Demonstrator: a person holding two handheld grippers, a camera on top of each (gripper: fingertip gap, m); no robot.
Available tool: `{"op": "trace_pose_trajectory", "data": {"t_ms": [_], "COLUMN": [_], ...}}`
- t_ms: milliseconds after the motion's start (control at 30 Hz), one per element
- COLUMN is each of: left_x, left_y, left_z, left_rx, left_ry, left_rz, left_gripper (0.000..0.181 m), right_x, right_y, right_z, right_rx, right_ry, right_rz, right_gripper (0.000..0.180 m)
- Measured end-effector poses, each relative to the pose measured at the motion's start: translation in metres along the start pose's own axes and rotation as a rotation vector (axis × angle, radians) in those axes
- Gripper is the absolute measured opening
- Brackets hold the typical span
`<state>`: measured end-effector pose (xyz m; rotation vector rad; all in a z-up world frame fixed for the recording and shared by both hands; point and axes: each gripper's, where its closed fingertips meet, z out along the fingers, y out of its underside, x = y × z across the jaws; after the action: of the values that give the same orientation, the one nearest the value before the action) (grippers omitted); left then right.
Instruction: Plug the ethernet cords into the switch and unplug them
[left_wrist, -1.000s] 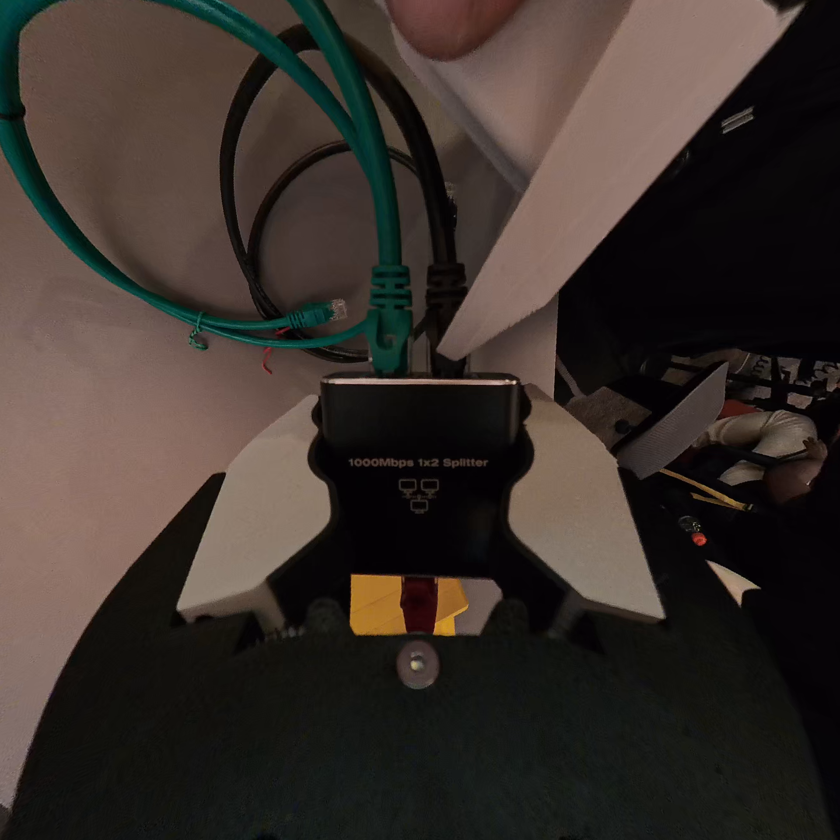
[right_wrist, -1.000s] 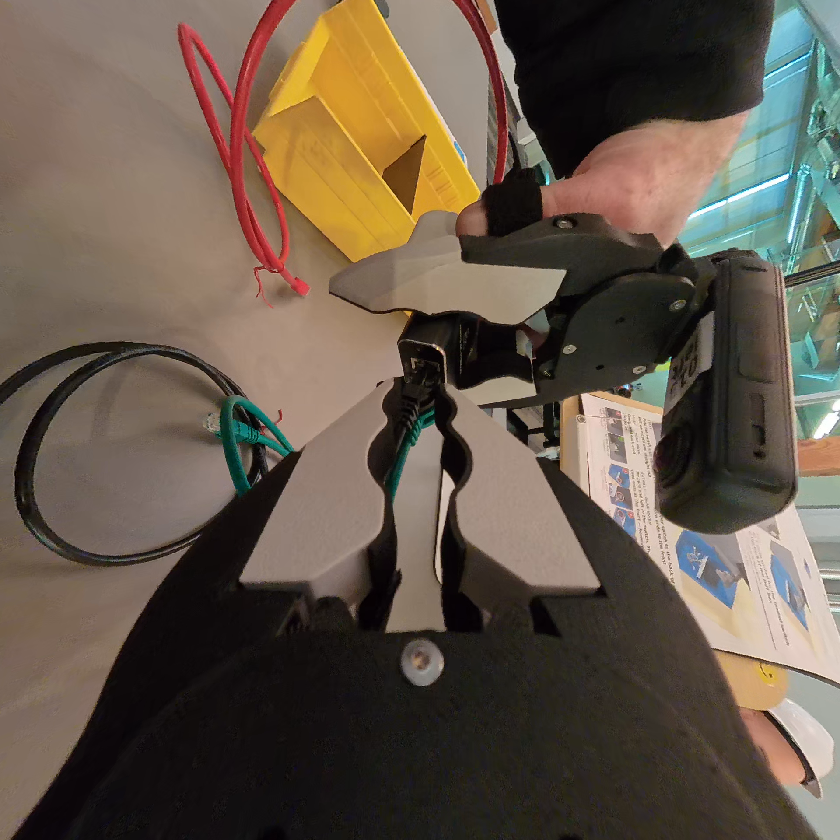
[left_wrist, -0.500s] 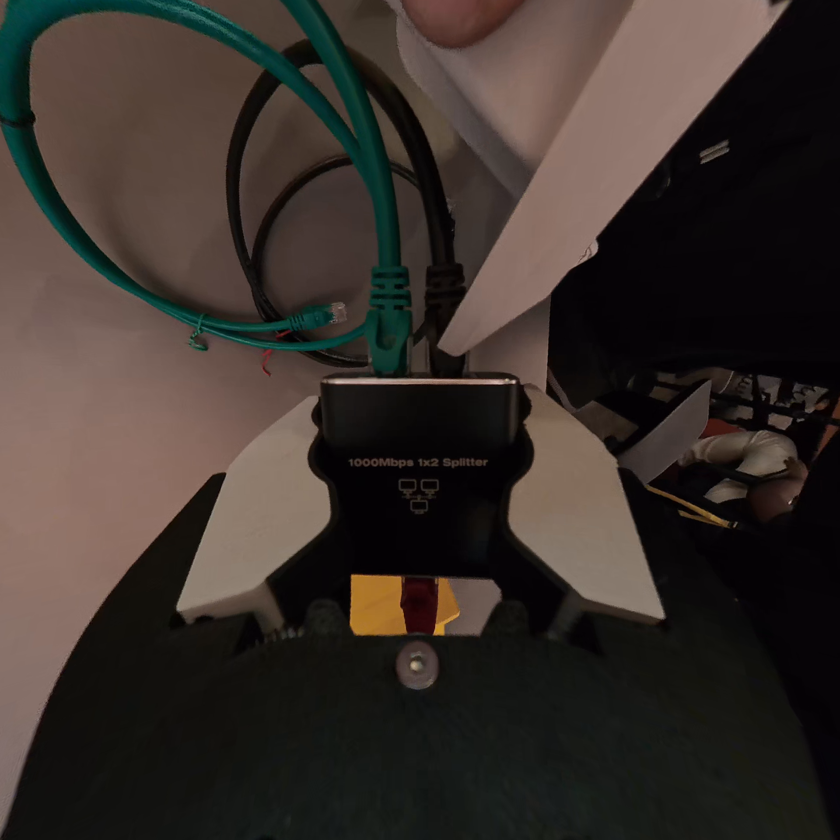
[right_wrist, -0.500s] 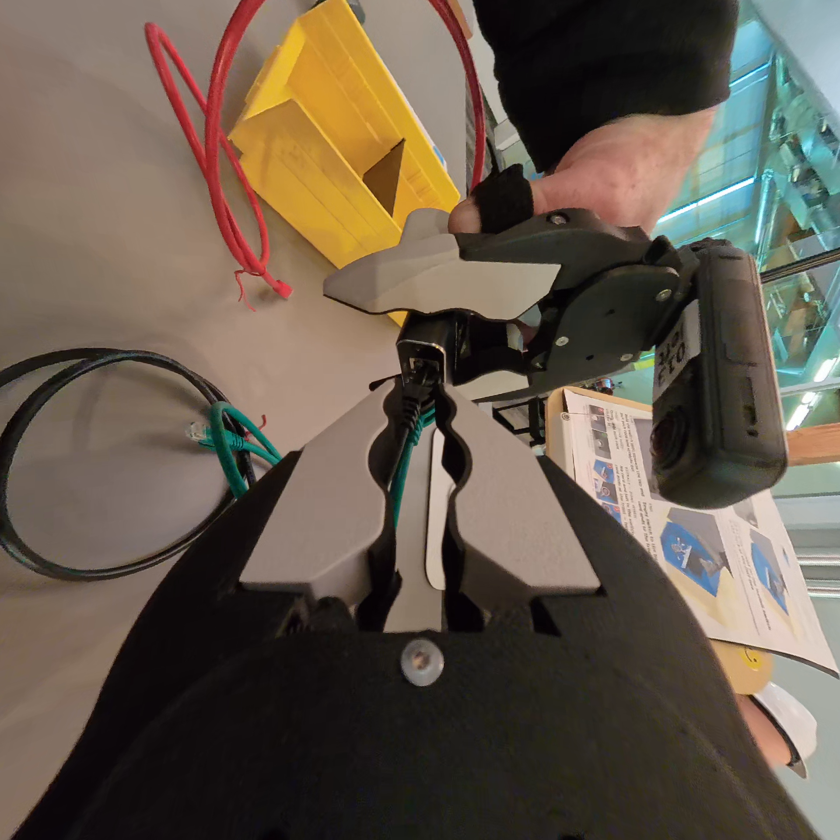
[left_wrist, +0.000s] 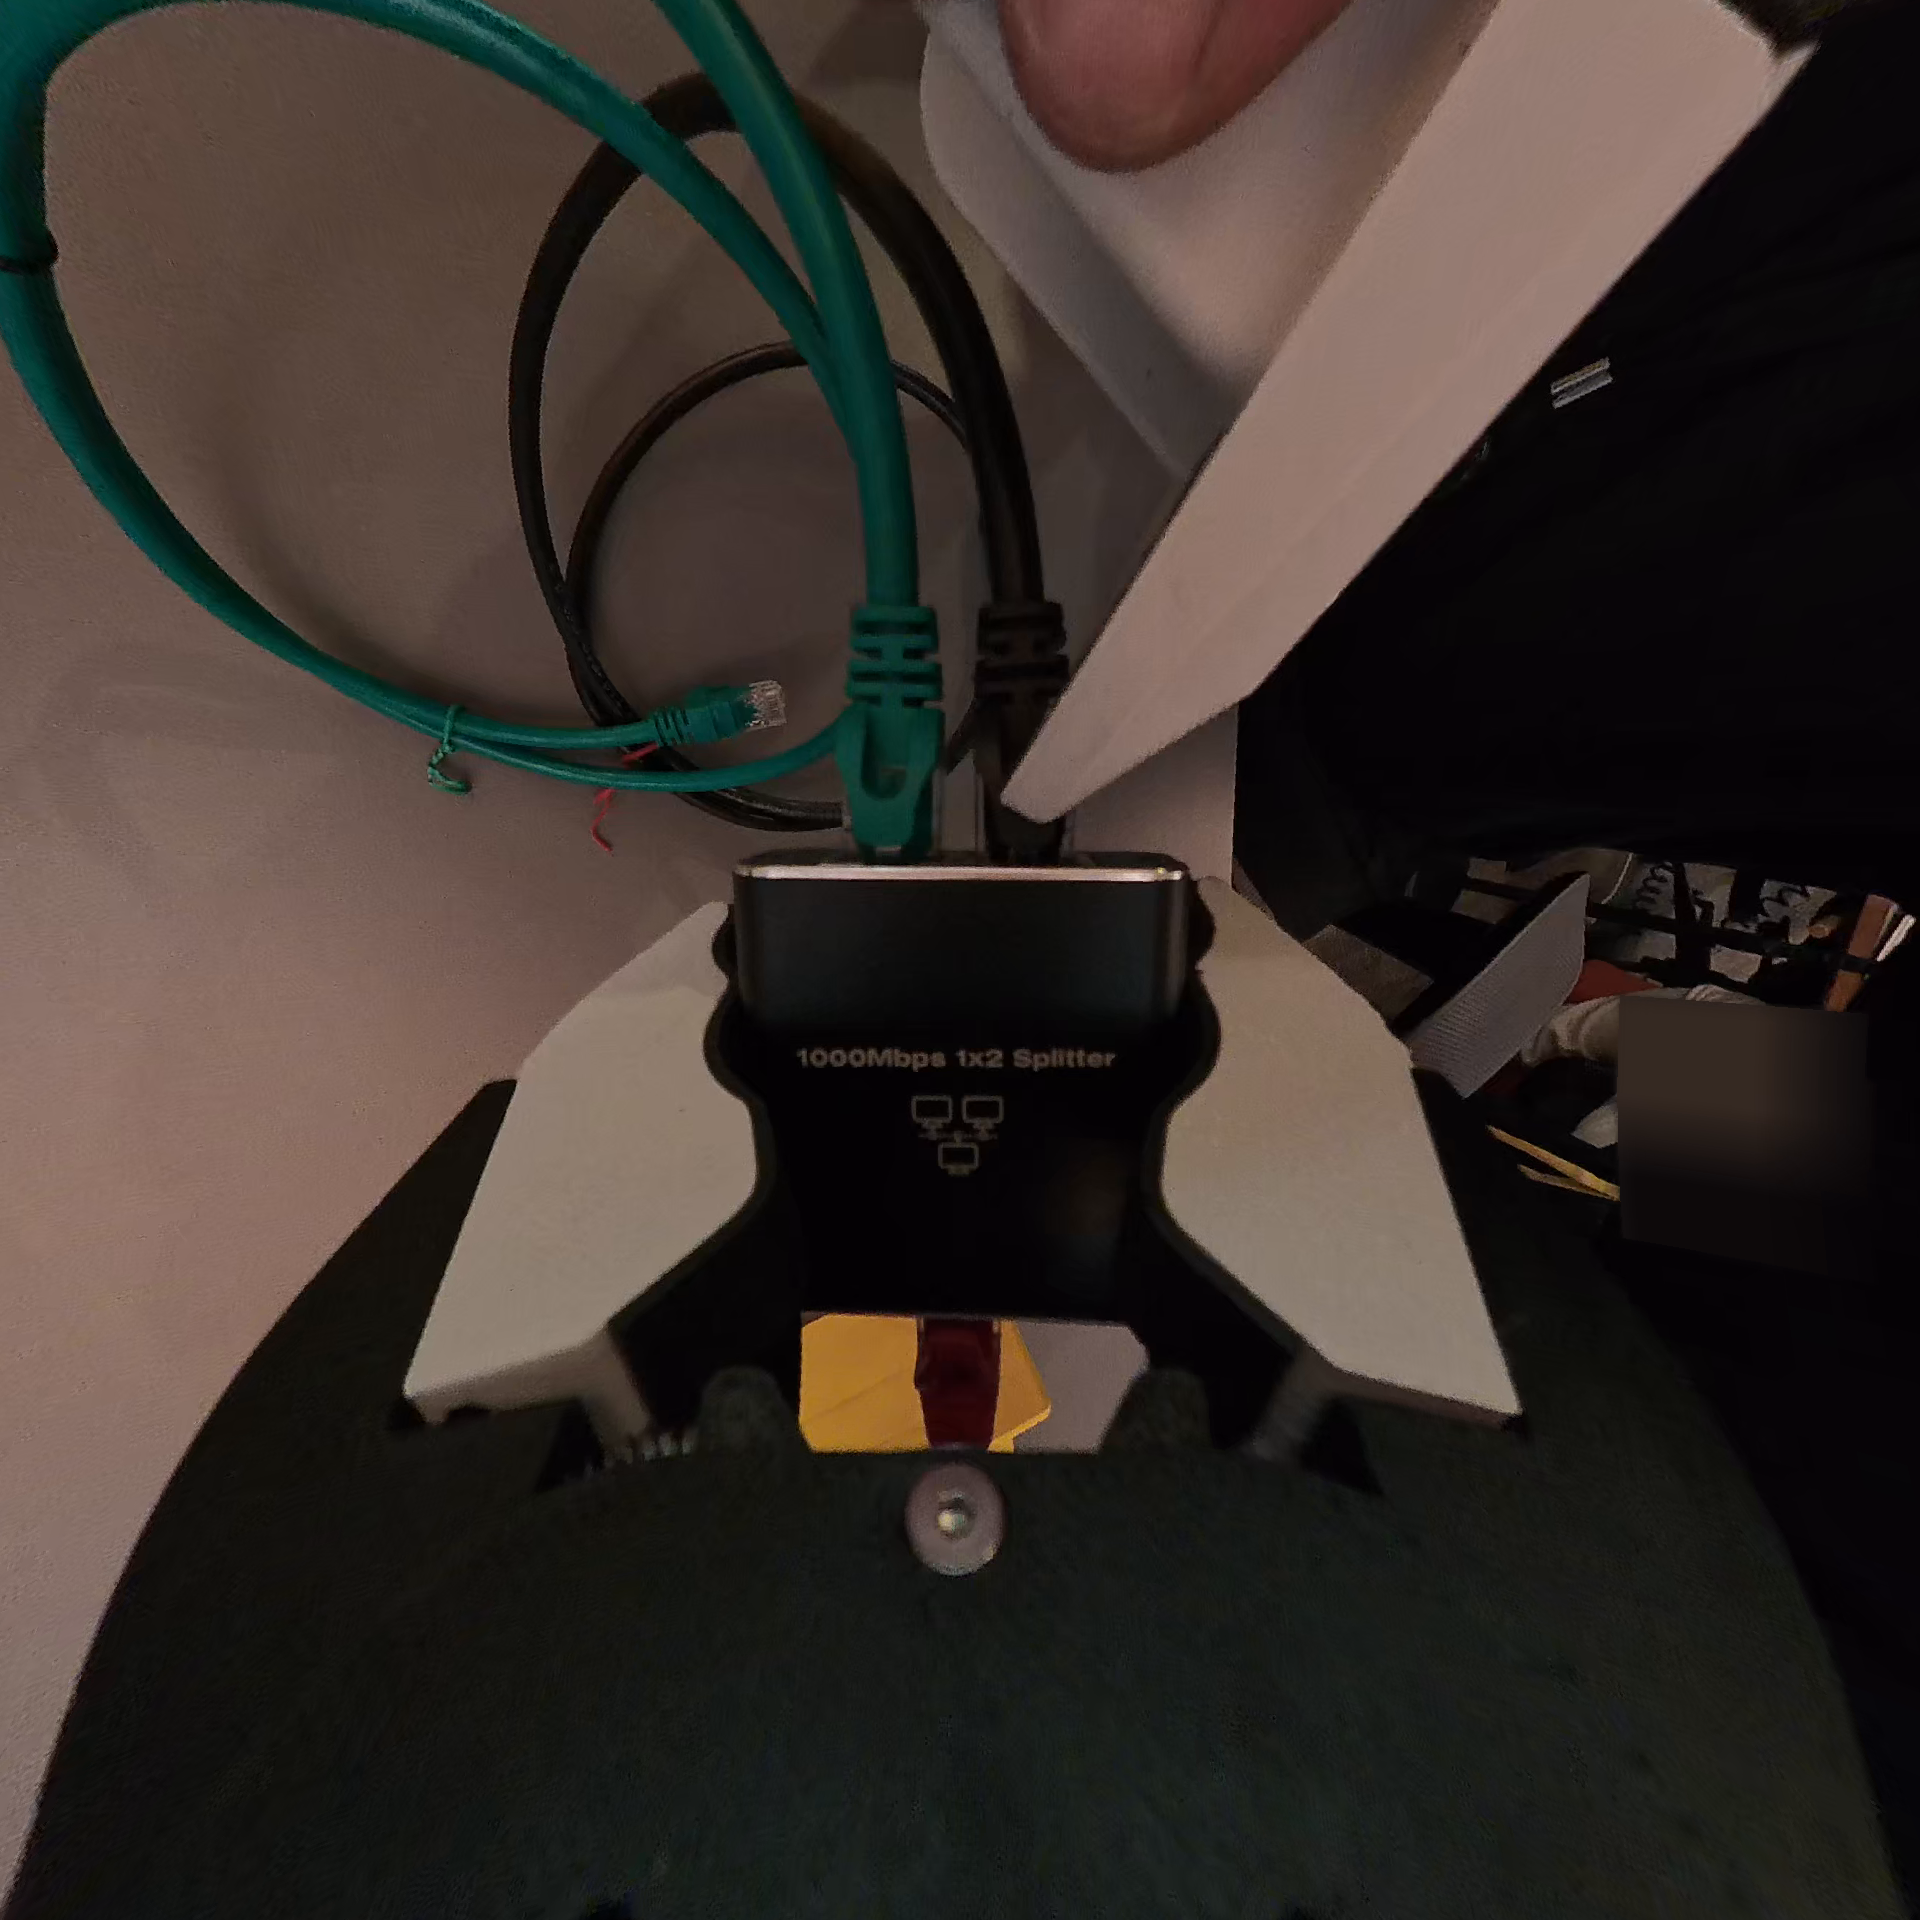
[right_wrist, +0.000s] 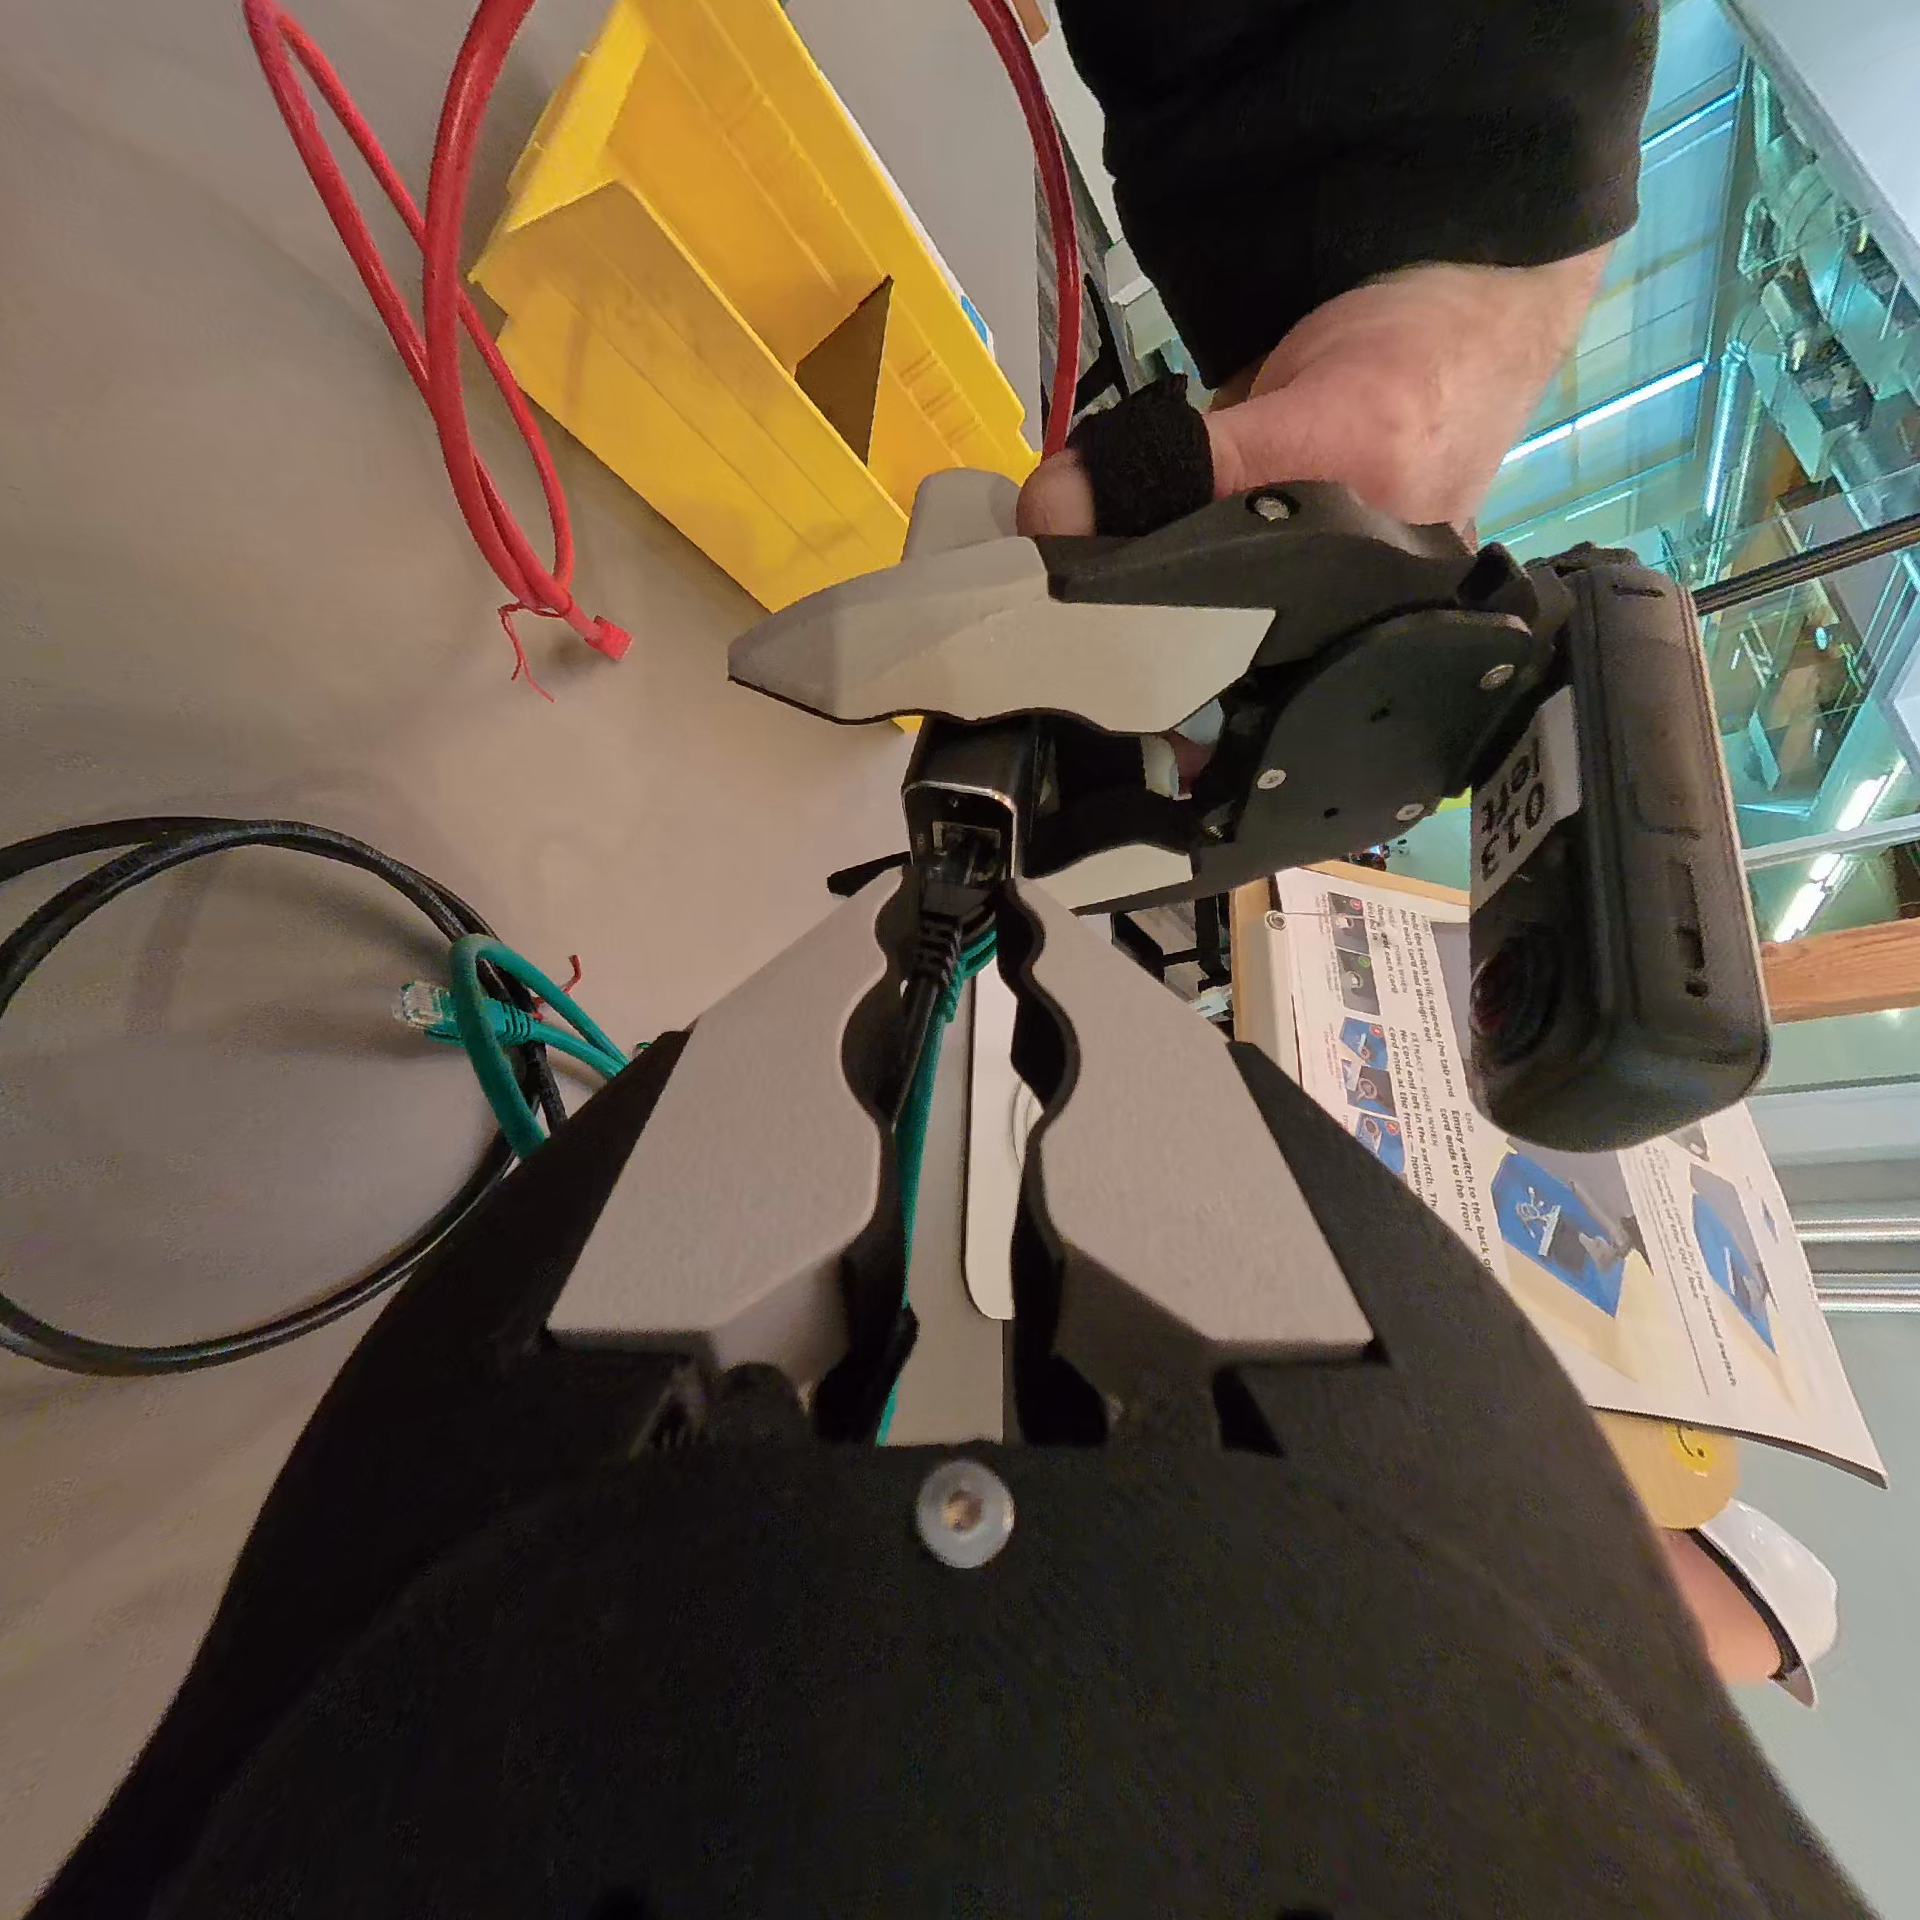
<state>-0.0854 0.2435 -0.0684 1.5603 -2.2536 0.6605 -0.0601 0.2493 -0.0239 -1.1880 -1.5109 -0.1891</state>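
- The desk (right_wrist: 208, 623) is seen to carry the slack of all three cords, a yellow bin (right_wrist: 727, 312) and a printed sheet (right_wrist: 1507, 1195) at its edge.
- The switch (left_wrist: 956, 1091), a small black box, is held above the desk, clamped across its sides by the left tongs (left_wrist: 956, 1122).
- The green cord (left_wrist: 894, 717) and the black cord (left_wrist: 1023, 665) are both seen seated side by side in the switch's front ports; their free ends lie on the desk.
- A dark red plug (left_wrist: 954, 1382) is glimpsed at the back of the switch, so a red cord (right_wrist: 447, 312) is judged to be plugged in there too; its other end lies loose near the bin.
- The right tongs (right_wrist: 951, 925) are drawn narrow around the black cord's plug, right at the port; whether the latch tab is being pressed cannot be told.
- The plugging half is judged done, as far as can be seen.
- The unplugging half is judged barely begun: no plug is seen out of its port, and three are left to be pulled.
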Motion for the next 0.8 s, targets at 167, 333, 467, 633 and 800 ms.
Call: {"op": "trace_pose_trajectory", "data": {"t_ms": [167,333,467,633,800], "left_x": [-0.002,-0.002,-0.003,-0.005,-0.007], "left_y": [0.001,0.0,-0.002,-0.005,-0.01], "left_z": [-0.001,-0.001,-0.001,0.002,-0.001], "left_rx": [0.003,0.013,0.02,0.007,0.036], "left_ry": [-0.002,-0.001,0.001,0.013,0.026], "left_rz": [-0.007,-0.011,-0.01,-0.015,-0.025], "left_gripper": [0.075,0.075,0.075,0.075,0.076], "right_x": [0.001,0.001,0.002,0.005,0.006], "right_y": [0.001,0.001,0.002,-0.003,0.004], "right_z": [0.002,0.002,0.002,0.0,-0.005], "right_rx": [-0.007,-0.005,-0.001,0.029,0.034], "right_ry": [0.013,0.022,0.027,0.039,0.024], "right_rz": [-0.006,-0.01,-0.004,0.007,0.029], "right_gripper": [0.012,0.015,0.014,0.0,0.023]}}
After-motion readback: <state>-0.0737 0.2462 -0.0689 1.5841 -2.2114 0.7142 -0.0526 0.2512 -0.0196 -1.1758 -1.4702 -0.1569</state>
